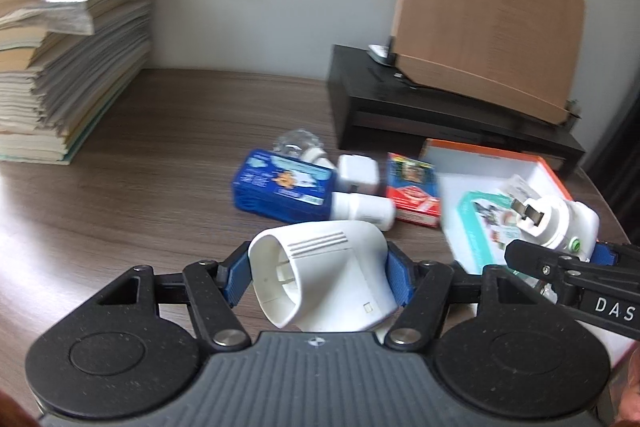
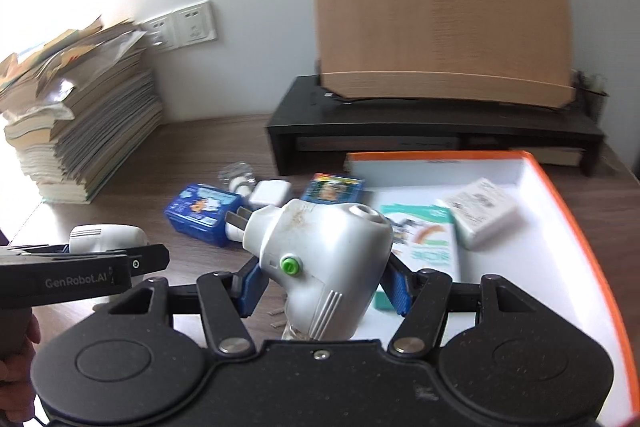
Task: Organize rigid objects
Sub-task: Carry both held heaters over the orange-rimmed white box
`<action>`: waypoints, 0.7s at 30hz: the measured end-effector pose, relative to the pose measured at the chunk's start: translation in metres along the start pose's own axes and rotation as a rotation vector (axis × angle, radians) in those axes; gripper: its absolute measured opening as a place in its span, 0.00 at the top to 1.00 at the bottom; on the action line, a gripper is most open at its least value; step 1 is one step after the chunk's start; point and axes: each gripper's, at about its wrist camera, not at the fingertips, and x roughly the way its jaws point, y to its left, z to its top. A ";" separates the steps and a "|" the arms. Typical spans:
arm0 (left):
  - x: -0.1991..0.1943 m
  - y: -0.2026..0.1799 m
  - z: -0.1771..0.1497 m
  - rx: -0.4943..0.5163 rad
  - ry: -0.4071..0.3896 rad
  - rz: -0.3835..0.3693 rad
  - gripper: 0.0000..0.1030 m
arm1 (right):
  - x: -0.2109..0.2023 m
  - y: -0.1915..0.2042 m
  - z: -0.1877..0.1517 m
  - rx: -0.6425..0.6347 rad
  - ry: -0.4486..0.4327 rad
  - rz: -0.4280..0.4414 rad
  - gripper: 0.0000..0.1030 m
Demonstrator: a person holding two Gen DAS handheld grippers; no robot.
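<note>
Tongs (image 1: 318, 277), 2 (image 2: 320, 281), each clamp 1 white plug (image 1: 324, 275) (image 2: 320, 259); 2 boxes in tray (image 2: 568, 219).

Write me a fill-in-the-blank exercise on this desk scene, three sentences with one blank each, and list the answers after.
1. The white plug held in the right gripper has a round button coloured ____.
2. The box with the white inside has a rim coloured ____.
3. The wooden board stands on a monitor stand coloured ____.

Missing words: green; orange; black
</note>
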 end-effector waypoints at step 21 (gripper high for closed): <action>0.003 -0.157 -0.026 0.060 0.016 -0.085 0.34 | -0.080 -0.147 -0.022 0.078 -0.042 -0.138 0.29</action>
